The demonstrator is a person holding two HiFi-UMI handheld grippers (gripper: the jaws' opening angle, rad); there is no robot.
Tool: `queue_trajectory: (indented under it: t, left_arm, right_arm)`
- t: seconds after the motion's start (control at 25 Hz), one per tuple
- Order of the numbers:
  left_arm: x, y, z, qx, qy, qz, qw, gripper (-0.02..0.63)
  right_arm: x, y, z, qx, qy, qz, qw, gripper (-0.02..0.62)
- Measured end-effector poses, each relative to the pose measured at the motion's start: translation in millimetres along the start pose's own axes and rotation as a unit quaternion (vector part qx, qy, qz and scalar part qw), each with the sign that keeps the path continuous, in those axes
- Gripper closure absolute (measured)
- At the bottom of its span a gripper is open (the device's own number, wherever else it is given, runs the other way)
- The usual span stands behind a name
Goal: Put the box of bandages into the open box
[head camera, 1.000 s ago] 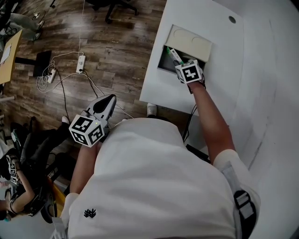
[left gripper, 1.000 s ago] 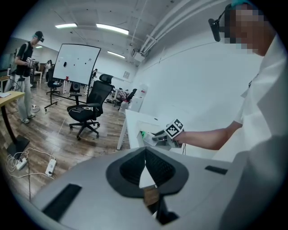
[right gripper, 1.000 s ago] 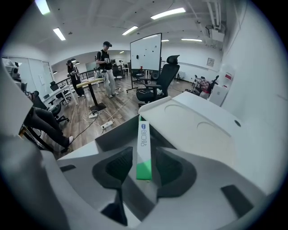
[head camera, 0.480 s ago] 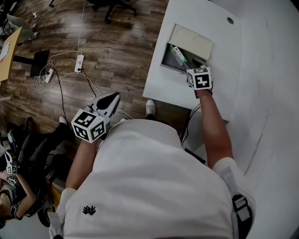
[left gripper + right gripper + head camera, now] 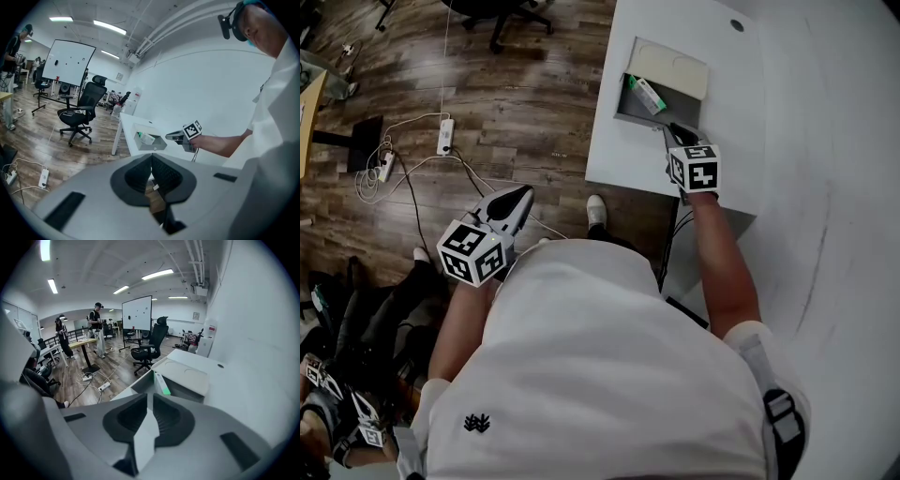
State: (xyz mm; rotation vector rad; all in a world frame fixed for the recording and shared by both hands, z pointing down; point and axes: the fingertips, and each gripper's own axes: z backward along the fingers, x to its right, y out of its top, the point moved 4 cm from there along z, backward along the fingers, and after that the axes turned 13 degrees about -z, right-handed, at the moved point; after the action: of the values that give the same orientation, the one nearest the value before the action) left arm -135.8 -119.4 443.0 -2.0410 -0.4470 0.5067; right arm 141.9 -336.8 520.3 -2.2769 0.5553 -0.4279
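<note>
Wood floor, white table, office chair, whiteboard, ceiling lights.

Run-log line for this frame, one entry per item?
bandage box: lying inside open box | right tool: empty, jaws closing, clear of open box | left tool: shut, empty

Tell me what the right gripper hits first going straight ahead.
The right gripper, jaws closing on nothing, would likely meet the near wall of the open box first, the box of bandages just beyond; depth unclear.
</note>
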Motion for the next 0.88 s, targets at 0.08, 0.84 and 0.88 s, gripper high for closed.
queue_trajectory:
  t: [0.08,0.84,0.88]
  left_arm:
    - [1,-4,7,0.003,-0.006,-0.002,1.0000,0.598]
    - [-1,-63,87,0.000,-0.024,-0.010,0.9997,0.598]
    - [0,-65,89,-0.001,-0.026,-0.011,0.9996,0.598]
  right_arm:
    - [-12,-9,10,0.001,0.002,-0.006,1.000,0.566]
    - [-168,-124,108,0.015,0.066,-0.051,0.996,0.588]
    - [-174,-129,113,0.017,0.069,-0.054,0.996,0.588]
